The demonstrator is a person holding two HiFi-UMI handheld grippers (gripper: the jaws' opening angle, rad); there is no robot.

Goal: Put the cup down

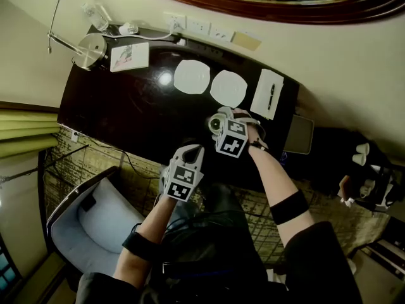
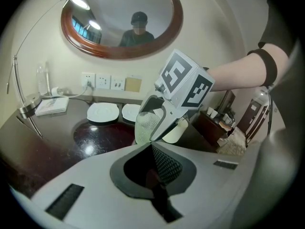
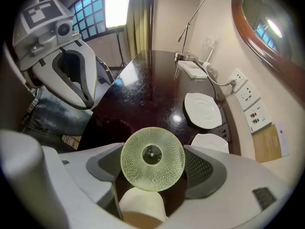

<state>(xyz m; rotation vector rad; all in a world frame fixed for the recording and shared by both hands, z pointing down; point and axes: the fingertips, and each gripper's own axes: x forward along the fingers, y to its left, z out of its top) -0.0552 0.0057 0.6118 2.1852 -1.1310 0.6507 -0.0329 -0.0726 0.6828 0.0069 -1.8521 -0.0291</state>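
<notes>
a: what was the biggest thing in front of the person?

b: a dark, glossy table (image 1: 126,116) set against a pale wall, with a wood-framed oval mirror (image 1: 304,8) hanging above it. a grey chair (image 1: 88,223) stood at the near left, part under the table's edge.

a: and the two tools?

b: the left gripper (image 1: 192,151) hung over the near edge of the table. in its own view its claw was clenched with nothing in it. the right gripper (image 3: 152,162) was just beyond it, further over the table, pointing steeply down.

a: was that one released too?

b: no. its jaws stood wide, one pad against each side of the cup (image 1: 215,125), so it was grasping the cup.

a: what sort of cup?

b: pale green glass, dimpled all over. the right gripper view looked straight down into it, to a round centre in its bottom.

a: where was it on the table?

b: towards the near edge, right of the middle and well short of the wall. i couldn't tell whether its base touched the wood, since the left gripper's body hid the foot of it in the left gripper view.

a: what else lay there?

b: a white notepad (image 1: 267,94) with a dark pen (image 1: 271,96) on it at the far right. two white saucers (image 1: 192,76) lay side by side near the wall, beyond the cup. a metal lamp (image 1: 88,48) stood in the far left corner.
</notes>
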